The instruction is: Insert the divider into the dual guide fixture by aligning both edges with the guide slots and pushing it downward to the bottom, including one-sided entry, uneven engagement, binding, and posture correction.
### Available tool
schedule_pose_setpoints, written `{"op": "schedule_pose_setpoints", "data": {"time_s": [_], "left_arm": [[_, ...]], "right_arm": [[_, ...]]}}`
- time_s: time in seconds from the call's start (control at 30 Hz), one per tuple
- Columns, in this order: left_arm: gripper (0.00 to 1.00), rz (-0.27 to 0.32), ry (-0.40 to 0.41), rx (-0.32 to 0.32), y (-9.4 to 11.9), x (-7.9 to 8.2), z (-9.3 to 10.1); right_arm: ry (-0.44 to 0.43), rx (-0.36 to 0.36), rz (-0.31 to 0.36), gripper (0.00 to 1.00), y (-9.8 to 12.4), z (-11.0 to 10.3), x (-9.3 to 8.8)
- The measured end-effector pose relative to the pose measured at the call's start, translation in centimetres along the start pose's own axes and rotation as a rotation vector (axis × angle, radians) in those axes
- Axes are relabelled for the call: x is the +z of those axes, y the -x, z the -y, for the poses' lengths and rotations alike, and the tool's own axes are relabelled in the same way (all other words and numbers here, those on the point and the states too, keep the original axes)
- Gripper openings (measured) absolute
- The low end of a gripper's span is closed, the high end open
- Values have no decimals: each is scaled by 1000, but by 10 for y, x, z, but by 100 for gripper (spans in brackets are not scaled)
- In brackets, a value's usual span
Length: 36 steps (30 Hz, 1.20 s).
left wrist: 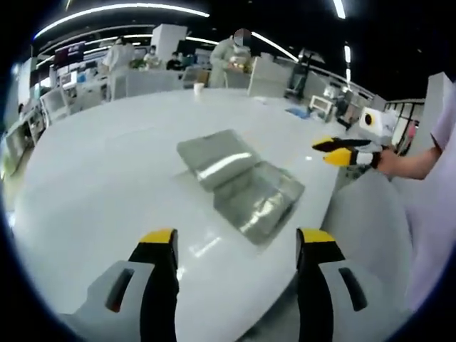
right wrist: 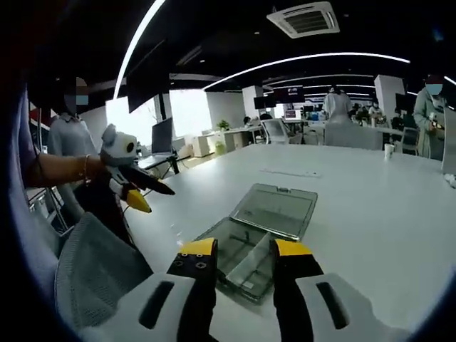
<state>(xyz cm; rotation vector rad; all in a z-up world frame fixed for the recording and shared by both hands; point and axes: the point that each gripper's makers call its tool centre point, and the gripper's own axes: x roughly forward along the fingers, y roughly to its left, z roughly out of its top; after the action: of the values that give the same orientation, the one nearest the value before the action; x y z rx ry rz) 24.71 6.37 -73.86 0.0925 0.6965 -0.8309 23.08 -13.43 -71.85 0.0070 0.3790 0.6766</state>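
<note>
Both tongs hover spread and empty over a white worktop with an open clear case on it.

The white worktop (left wrist: 107, 185) spans a large open office, where people stand at desks in the background. Near its edge lies the clear plastic case (right wrist: 260, 231), the dual guide fixture, with its lid (right wrist: 276, 210) folded open flat beside the base tray; a translucent divider (right wrist: 249, 262) appears to lean tilted inside the tray, though the left gripper view is too blurred to confirm. The left tongs (left wrist: 239, 249) hang above the worktop short of the case, jaws wide apart. The right tongs (right wrist: 242, 253) sit just before the case's near end, jaws likewise apart, holding nothing.
</note>
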Motion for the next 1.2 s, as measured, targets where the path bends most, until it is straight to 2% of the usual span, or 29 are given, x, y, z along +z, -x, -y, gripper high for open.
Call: {"op": "schedule_pose_setpoints", "data": {"time_s": [0.07,0.2,0.4,0.7,0.8,0.9,0.97,1.1,1.2], "left_arm": [[67,-10,7,10,-4,0,-1],[64,-93,34,80,-10,-13,-16],[68,-119,84,93,-21,-14,-17],[69,-180,98,113,-29,-18,-20],[69,-203,109,122,-31,-21,-24],[69,-216,153,122,-33,-23,-24],[69,-223,189,130,-35,-23,-25],[69,-236,252,144,-40,-23,-26],[67,-263,247,174,-45,-25,-31]], "right_arm": [[7,-4,24,26,1,1,6],[8,2,42,26,2,0,8],[34,15,41,27,1,-5,8],[105,21,48,29,2,-8,9],[120,48,63,37,1,-12,12],[151,52,29,45,-2,-13,4],[152,57,33,48,-2,-15,5],[154,54,35,45,0,-14,6],[146,50,38,42,0,-12,6]]}}
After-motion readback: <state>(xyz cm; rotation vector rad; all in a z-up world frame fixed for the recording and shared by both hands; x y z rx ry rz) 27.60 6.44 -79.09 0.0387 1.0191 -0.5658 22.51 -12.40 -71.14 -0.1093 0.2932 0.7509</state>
